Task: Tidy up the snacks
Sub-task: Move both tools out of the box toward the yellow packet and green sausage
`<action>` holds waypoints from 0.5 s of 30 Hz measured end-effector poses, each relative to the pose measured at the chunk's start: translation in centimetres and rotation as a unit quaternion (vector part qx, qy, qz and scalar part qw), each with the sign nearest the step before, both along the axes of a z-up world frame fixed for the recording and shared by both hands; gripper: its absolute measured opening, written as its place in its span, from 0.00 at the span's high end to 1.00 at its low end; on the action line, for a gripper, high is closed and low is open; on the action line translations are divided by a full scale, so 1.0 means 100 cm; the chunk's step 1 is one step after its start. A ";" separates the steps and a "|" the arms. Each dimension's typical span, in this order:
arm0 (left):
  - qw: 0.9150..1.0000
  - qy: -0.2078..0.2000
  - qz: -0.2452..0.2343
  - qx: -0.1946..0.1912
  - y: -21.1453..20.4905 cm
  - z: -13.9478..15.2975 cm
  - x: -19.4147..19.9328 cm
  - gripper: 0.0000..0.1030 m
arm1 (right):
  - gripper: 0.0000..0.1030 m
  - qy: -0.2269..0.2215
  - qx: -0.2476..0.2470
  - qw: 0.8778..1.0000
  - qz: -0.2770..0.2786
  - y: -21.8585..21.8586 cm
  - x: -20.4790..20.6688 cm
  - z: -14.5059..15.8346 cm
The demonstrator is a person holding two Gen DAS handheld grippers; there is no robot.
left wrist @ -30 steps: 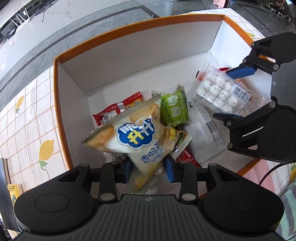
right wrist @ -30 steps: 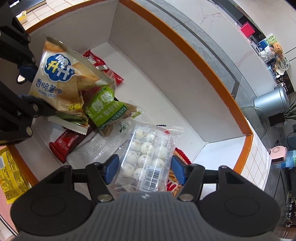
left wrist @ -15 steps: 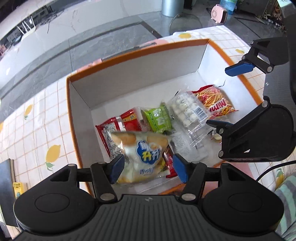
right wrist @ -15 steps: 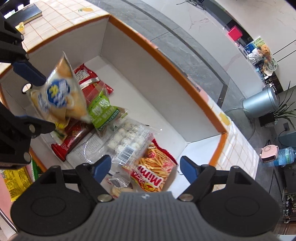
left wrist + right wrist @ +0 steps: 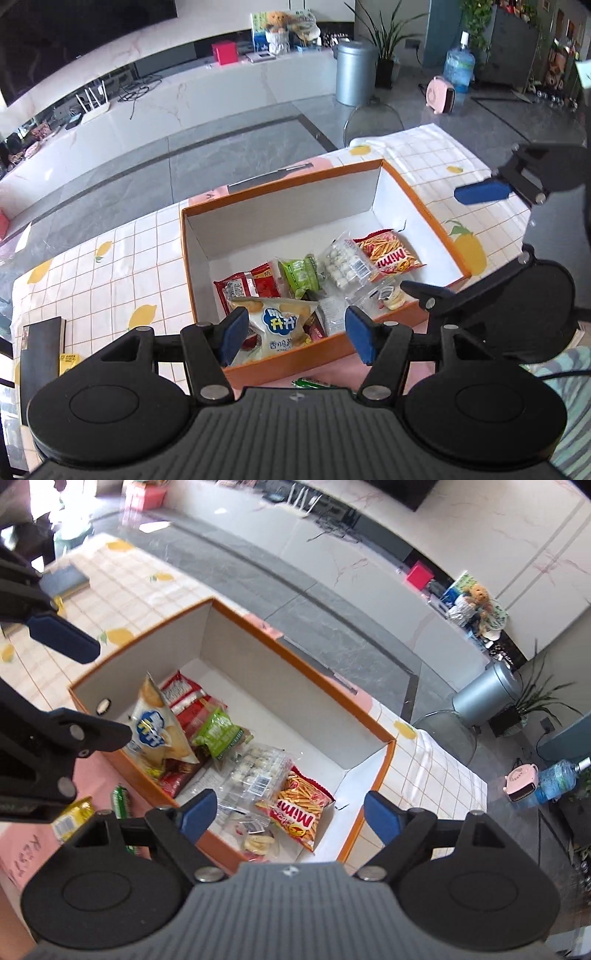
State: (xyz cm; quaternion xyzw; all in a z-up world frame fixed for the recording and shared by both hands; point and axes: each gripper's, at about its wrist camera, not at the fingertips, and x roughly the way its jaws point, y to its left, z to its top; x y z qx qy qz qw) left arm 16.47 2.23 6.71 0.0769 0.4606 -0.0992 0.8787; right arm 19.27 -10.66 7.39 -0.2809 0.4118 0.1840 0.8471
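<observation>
Lemon-print tablecloth [image 5: 110, 280], left gripper [image 5: 295, 334] and right gripper [image 5: 286, 814] spread empty above orange box [image 5: 421, 201]

Left gripper [image 5: 293, 334]: black linkage arms are carrying blue fingertip pads [image 5: 232, 334]; silver screw heads are showing at the pivots, two round black discs are flanking a ribbed grey housing bearing a small white mark. Right gripper [image 5: 286, 812]: it is showing identical build, with blue pads [image 5: 382, 818], black arms, silver screws.
</observation>
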 end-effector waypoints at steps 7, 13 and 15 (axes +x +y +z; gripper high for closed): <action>1.000 0.012 -0.008 -0.014 -0.002 -0.012 -0.043 0.31 | 0.19 0.007 0.060 0.998 -0.024 -0.017 -0.051 -0.011; 0.998 0.057 -0.013 -0.007 -0.003 -0.046 -0.066 0.31 | 0.19 0.045 0.103 0.992 -0.057 -0.030 -0.076 -0.046; 0.997 0.077 -0.012 -0.015 0.000 -0.058 -0.071 0.31 | 0.19 0.049 0.110 0.990 -0.074 -0.034 -0.081 -0.059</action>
